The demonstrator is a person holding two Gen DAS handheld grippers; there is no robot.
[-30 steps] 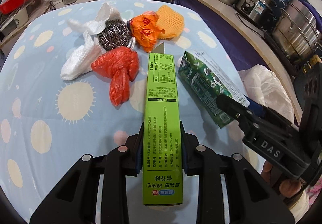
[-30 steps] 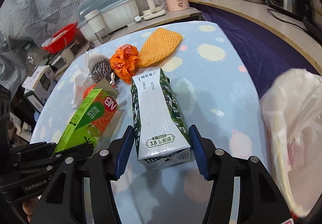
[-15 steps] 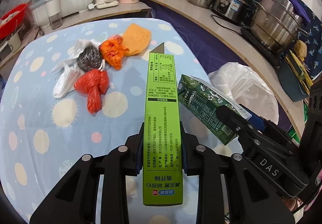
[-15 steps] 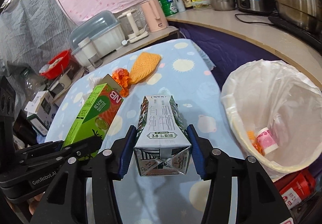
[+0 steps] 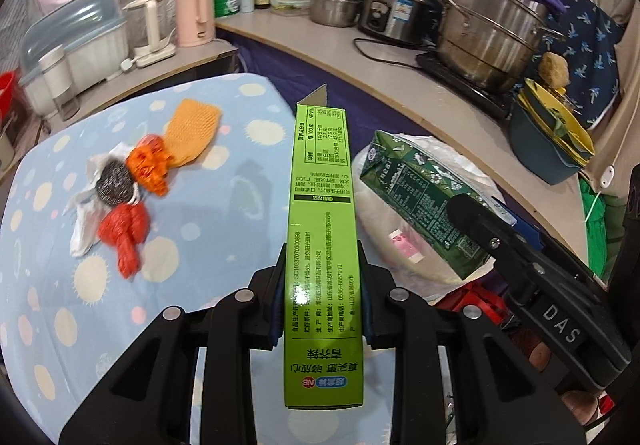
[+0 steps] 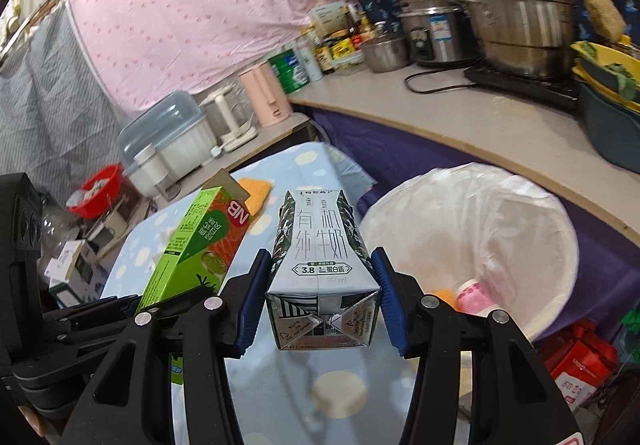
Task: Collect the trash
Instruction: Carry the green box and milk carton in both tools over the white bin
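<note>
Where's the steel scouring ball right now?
Left wrist view, far left: the steel scouring ball lies on the table, between the orange wrapper and white bag.

Pink plastic kettle (image 5: 195, 14) upright on side bench (image 5: 168, 63), just beside white electric kettle (image 5: 149, 27). White dish rack with clear blue lid (image 5: 72, 41) further left. Large stacked steel steamer pot (image 5: 490, 31) on black hob (image 5: 464, 81); steel rice cooker (image 5: 394, 7) and small steel pot (image 5: 334, 7) beside it. Pink dotted curtain (image 6: 192, 17) behind.
</note>
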